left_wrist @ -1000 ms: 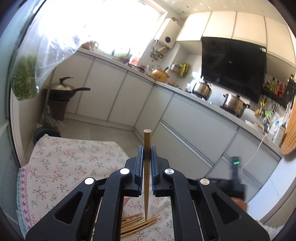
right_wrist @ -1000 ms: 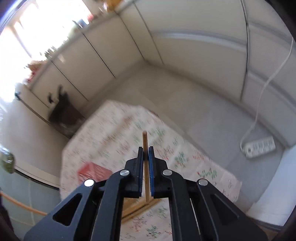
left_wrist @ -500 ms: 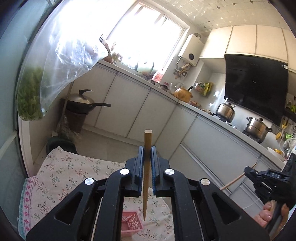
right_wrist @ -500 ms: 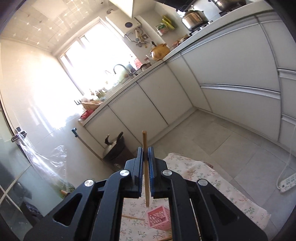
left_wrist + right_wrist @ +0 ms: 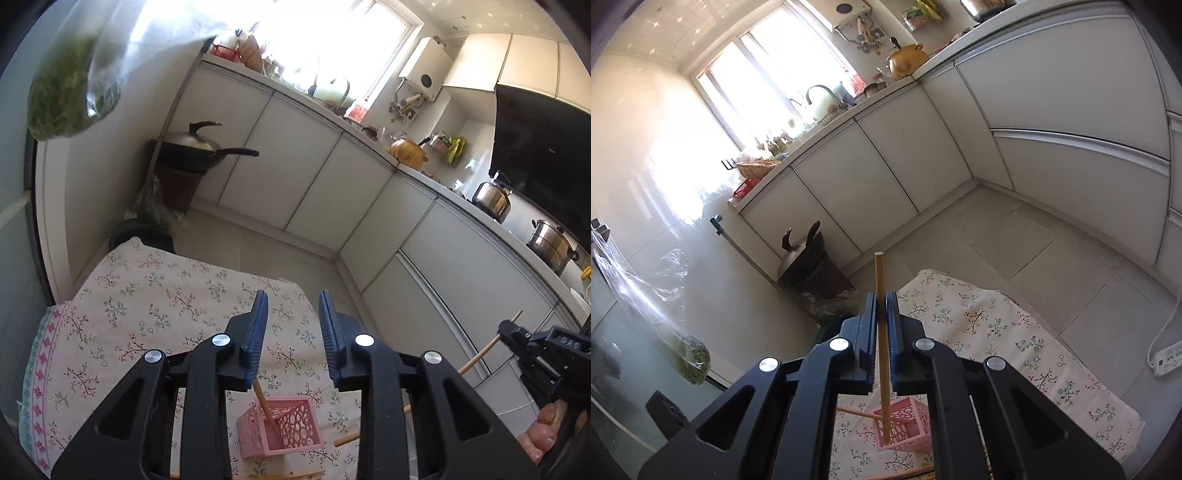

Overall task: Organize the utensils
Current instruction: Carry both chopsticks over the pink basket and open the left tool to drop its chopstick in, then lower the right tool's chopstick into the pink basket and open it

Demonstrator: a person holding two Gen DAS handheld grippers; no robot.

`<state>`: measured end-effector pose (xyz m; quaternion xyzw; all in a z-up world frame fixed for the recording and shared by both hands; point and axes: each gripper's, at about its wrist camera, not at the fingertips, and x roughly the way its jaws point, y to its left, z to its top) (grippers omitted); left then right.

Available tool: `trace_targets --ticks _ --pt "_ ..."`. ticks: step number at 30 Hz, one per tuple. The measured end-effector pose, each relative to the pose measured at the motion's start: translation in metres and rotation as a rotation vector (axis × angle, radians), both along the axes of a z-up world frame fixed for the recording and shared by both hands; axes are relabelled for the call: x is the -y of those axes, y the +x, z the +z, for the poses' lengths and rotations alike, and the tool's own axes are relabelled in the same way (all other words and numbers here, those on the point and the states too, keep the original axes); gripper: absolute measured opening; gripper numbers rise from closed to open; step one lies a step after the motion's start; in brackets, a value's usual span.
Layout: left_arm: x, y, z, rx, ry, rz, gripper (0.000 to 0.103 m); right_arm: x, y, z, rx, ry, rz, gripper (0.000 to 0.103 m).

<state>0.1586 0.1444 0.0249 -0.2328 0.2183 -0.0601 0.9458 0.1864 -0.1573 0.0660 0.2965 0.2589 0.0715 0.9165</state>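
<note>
Right gripper [image 5: 882, 314] is clenched on a chopstick [image 5: 881, 295], long axis upright through the jaws, tip low-centre of frame right over the pink basket [image 5: 901, 424] on the floral cloth [image 5: 997, 325], so right is next to drop. Left gripper [image 5: 293, 321] has just been opening, nothing between the jaws; versus half a second ago, its chopstick [image 5: 264, 404] now leans in the basket at bottom centre
</note>
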Motion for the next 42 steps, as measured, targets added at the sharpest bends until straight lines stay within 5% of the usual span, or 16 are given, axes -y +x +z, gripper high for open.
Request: trace_targets --ticks 5,21,28,33,42 --pt "-0.014 -0.012 0.014 0.03 -0.024 0.04 0.042 -0.01 0.007 -0.006 -0.016 -0.016 -0.005 0.006" --pt "0.006 -0.003 0.002 -0.025 0.06 0.007 0.05 -0.041 0.044 -0.043 -0.072 -0.089 -0.035 0.006" --pt "0.017 -0.004 0.002 -0.02 0.11 0.004 0.057 -0.05 0.042 -0.061 -0.126 -0.147 -0.011 0.022" --pt "0.023 -0.01 0.004 -0.007 0.129 0.01 0.066 -0.049 0.025 -0.052 -0.086 -0.205 -0.026 0.025" --pt "0.044 -0.022 0.005 0.016 0.234 0.055 0.082 -0.05 -0.013 -0.042 -0.003 -0.339 -0.087 0.054"
